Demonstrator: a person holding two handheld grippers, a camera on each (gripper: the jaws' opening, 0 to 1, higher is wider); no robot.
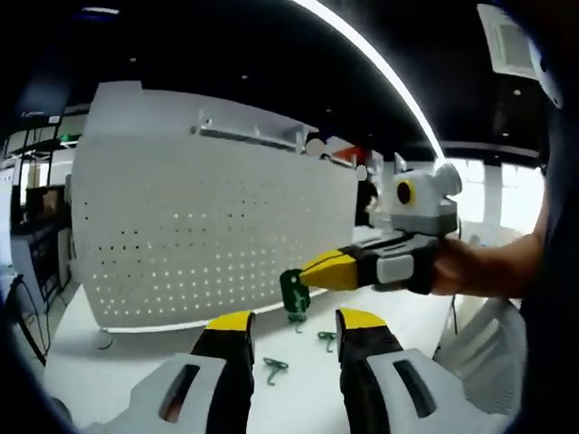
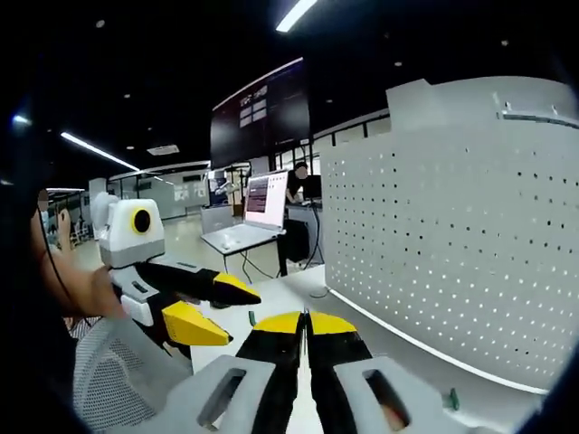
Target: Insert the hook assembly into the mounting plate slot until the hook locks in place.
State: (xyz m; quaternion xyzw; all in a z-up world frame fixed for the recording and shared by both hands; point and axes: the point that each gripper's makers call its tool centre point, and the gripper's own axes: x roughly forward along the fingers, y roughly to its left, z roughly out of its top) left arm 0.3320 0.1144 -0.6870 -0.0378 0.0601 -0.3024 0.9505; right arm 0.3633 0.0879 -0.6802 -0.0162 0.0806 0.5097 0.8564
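Note:
A white pegboard mounting plate (image 1: 208,226) stands upright on the table. In the left gripper view my right gripper (image 1: 309,275) reaches in from the right. It is shut on a green hook assembly (image 1: 294,293) and holds it just in front of the plate's lower edge. My left gripper (image 1: 296,323) is open below that hook with nothing between its jaws. Two more green hooks (image 1: 274,366) (image 1: 327,337) lie on the table. In the right gripper view the right gripper (image 2: 306,327) has its jaws pressed together, the plate (image 2: 452,244) rises on the right, and the left gripper (image 2: 217,309) is open at the left.
The white table (image 1: 127,357) carries the plate. A white mesh chair (image 2: 113,371) is close behind the hands. Farther back are a desk with an open laptop (image 2: 262,203), a seated person (image 2: 297,181) and a dark wall screen (image 2: 262,113).

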